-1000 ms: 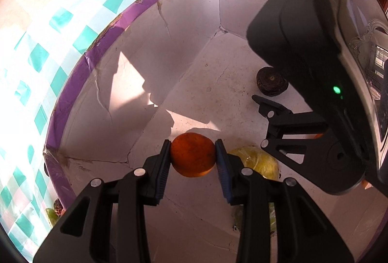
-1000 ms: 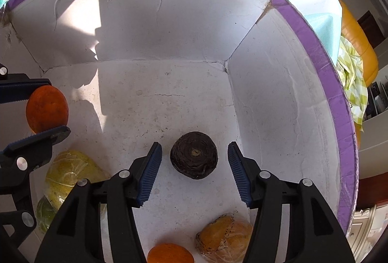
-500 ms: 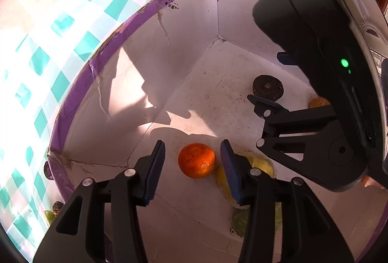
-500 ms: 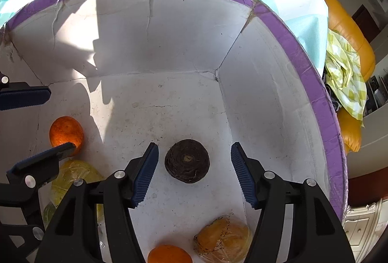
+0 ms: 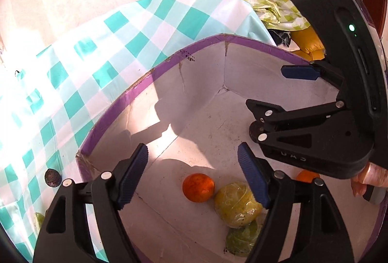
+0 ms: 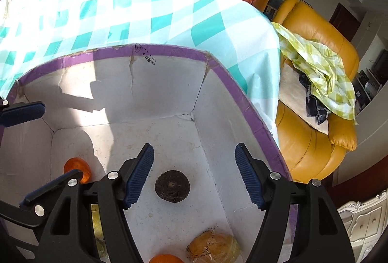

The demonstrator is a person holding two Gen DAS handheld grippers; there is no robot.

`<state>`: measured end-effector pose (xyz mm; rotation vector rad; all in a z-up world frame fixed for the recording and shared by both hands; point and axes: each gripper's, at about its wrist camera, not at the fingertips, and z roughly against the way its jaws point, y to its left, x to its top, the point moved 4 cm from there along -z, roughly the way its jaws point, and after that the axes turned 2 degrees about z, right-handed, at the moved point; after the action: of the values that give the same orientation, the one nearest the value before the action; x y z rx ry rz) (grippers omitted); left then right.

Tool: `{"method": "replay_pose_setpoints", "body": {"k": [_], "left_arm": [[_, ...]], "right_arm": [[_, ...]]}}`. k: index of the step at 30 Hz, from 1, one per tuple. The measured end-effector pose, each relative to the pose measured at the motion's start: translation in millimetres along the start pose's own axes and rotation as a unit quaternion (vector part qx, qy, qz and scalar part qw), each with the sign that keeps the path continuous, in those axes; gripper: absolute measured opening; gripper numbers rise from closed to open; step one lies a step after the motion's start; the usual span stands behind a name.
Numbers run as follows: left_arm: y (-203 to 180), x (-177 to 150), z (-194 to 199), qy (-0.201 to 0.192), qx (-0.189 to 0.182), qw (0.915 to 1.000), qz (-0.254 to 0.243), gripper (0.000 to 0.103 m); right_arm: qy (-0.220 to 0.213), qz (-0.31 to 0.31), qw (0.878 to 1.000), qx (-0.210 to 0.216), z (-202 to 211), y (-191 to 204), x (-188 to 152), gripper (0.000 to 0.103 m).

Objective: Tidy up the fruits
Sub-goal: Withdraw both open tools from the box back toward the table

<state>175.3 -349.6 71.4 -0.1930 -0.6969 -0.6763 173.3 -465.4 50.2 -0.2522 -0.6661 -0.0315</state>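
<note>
A white box with a purple rim (image 5: 155, 74) (image 6: 169, 49) holds the fruit. An orange (image 5: 198, 187) (image 6: 77, 169) lies on its floor beside a wrapped yellow-green fruit (image 5: 237, 204) and a green one (image 5: 245, 238). My left gripper (image 5: 192, 177) hangs above them, jaws opening, nothing between the pads. A dark round fruit (image 6: 172, 186) rests on the floor below my right gripper (image 6: 194, 175), whose jaws are opening too, clear of it. The right gripper (image 5: 274, 93) also shows in the left wrist view, and the left gripper (image 6: 36, 144) in the right wrist view.
A wrapped orange-yellow fruit (image 6: 213, 248) and another orange (image 6: 165, 259) lie at the box's near side. A dark fruit (image 5: 52, 177) sits outside on the teal checked tablecloth (image 5: 97, 44). A yellow armchair (image 6: 315, 117) with a green cloth stands past the table's edge.
The left gripper let go of the orange, which now lies on the box floor. Both grippers opened wider and rose, tilting up so the table and room come into view.
</note>
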Motion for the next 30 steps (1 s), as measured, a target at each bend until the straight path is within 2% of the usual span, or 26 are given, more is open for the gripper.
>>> {"method": "replay_pose_setpoints", "body": {"k": [1,8,11,13,16,24,28,30], "left_arm": [[3.2,-0.6,4.2,-0.011,0.0,0.9999,0.01,0.081],[17.6,-5.0,31.9,-0.078,-0.019,0.9951,0.057,0.085],[28.5,-0.5,44.5,-0.107,-0.028,0.9908,0.077,0.086],[38.3,-2.4,58.2,-0.125,-0.032,0.9873,0.092,0.086],[56.1,-6.5,74.7,-0.145,-0.034,0.9824,0.113,0.086],[119.2,-36.3,101.2,-0.163,0.0,0.9722,0.169,0.086],[155.5,-54.3,110.0,-0.17,0.016,0.9644,0.202,0.086],[172.1,-63.5,114.5,-0.172,0.037,0.961,0.213,0.086]], "right_arm": [[-0.009,-0.01,1.0,-0.003,3.4,-3.2,3.3,0.072],[-0.056,-0.063,0.996,-0.009,26.7,-11.8,15.4,0.073],[-0.082,-0.092,0.992,0.001,42.2,-16.7,17.9,0.073],[-0.105,-0.109,0.988,0.009,55.8,-18.5,19.6,0.08],[-0.134,-0.132,0.982,0.021,76.7,-18.5,23.1,0.082],[-0.189,-0.161,0.967,0.061,127.9,3.7,32.6,0.086],[-0.215,-0.158,0.96,0.087,152.0,29.3,37.1,0.086],[-0.224,-0.149,0.958,0.102,161.5,46.5,40.2,0.086]]}}
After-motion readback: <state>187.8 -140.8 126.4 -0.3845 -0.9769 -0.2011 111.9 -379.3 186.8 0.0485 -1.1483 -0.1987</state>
